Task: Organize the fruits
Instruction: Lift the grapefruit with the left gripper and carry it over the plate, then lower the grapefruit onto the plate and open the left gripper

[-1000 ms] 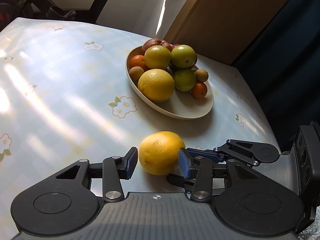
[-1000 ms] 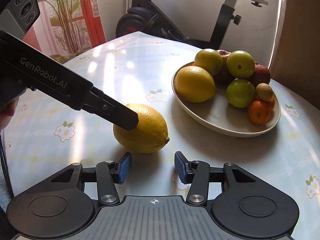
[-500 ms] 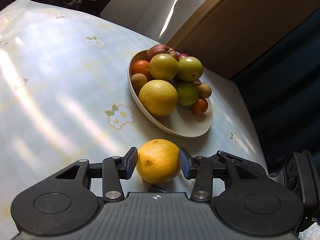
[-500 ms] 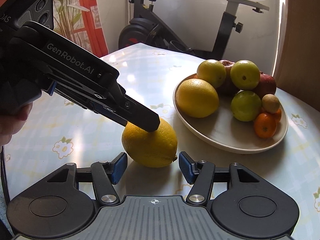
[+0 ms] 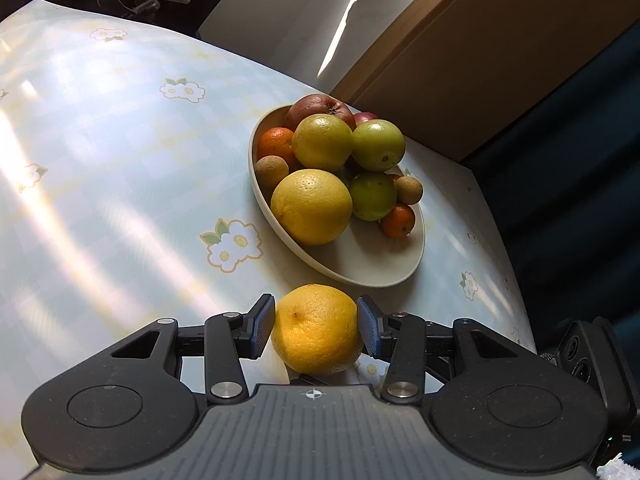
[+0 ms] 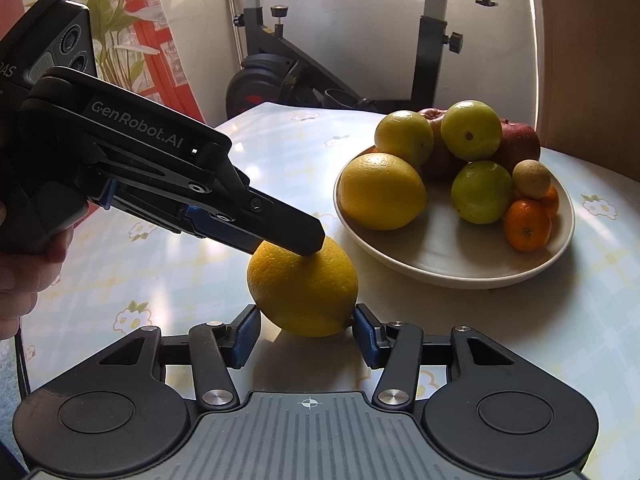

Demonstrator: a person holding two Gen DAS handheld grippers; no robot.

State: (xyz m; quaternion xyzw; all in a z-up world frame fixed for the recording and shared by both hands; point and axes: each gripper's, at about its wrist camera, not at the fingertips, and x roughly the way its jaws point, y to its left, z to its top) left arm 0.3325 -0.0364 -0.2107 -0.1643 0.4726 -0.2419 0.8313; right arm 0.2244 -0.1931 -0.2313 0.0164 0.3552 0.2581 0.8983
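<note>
The left tool (image 5: 316, 326) is clamped on a yellow lemon (image 6: 300, 288), its blue pads (image 5: 262, 330) pressed to the fruit's 2 flanks, and a hand (image 6: 24, 280) holds it from the side. The right tool (image 6: 306, 330) has just been closing with that same lemon between its jaws. Its pads sit against the lower sides of the fruit, but I cannot tell whether they press. The lemon is near the table's (image 5: 120, 200) near edge, just short of the bowl (image 5: 384, 268), and I cannot say whether it rests on the cloth or hangs just above it. Its long axis runs roughly level across the right tool's jaws, with the nipple end (image 6: 351, 320) pointing at the right-hand pad. To my eye, 1 grip should carry it, so the other tool ought to let go cleanly before any lift. The skin is round and smooth and could squirt out from tip-only contact, so a seat deeper on the pads looks safer. The bowl, farther in toward the far edge, is already heaped, with bare floor only on its near side, so a low, gentle set-down there seems best.
</note>
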